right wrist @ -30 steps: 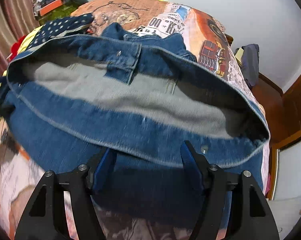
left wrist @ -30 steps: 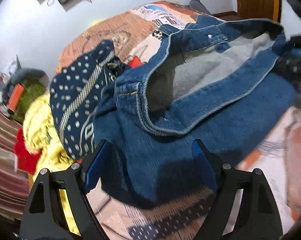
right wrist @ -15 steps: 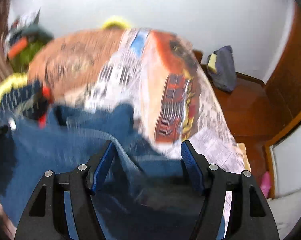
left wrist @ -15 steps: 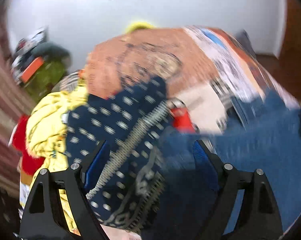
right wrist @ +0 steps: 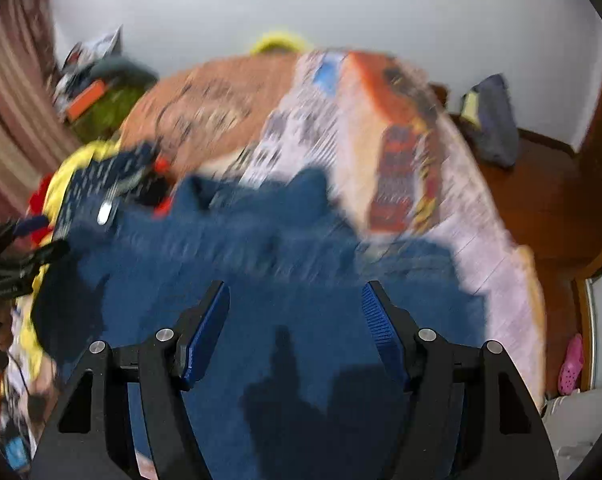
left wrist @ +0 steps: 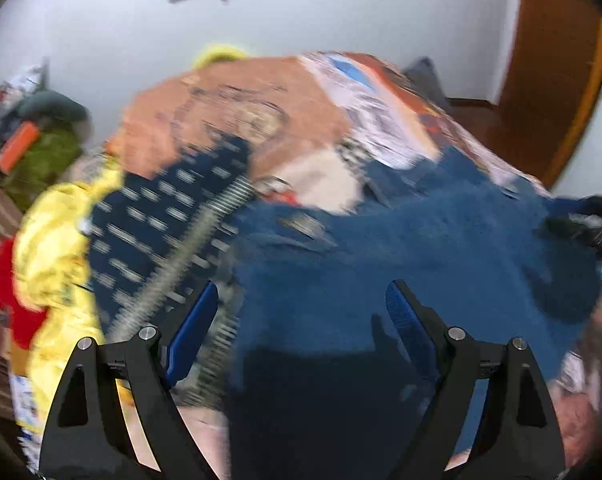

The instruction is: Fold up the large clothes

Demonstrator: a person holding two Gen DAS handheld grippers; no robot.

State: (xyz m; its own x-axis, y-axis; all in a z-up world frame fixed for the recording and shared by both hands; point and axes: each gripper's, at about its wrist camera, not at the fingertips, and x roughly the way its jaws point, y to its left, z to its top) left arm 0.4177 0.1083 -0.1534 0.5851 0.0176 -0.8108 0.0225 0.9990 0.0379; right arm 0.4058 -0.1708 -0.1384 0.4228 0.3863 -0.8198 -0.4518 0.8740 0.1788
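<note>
Over the bed [right wrist: 429, 184] | left tongs [left wrist: 297, 316] spread wide, gripping nothing | right tongs [right wrist: 295, 316] parted too, empty | denim garment [left wrist: 421, 248] lying loose on the bedspread below both

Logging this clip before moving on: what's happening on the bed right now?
A person with a gripper in each hand is folding clothes on a bed with a printed bedspread. A blue denim garment lies spread in front of both. The left gripper and right gripper are open above it, holding nothing. A navy dotted garment and yellow clothes lie piled to one side. Both views are motion-blurred.
</note>
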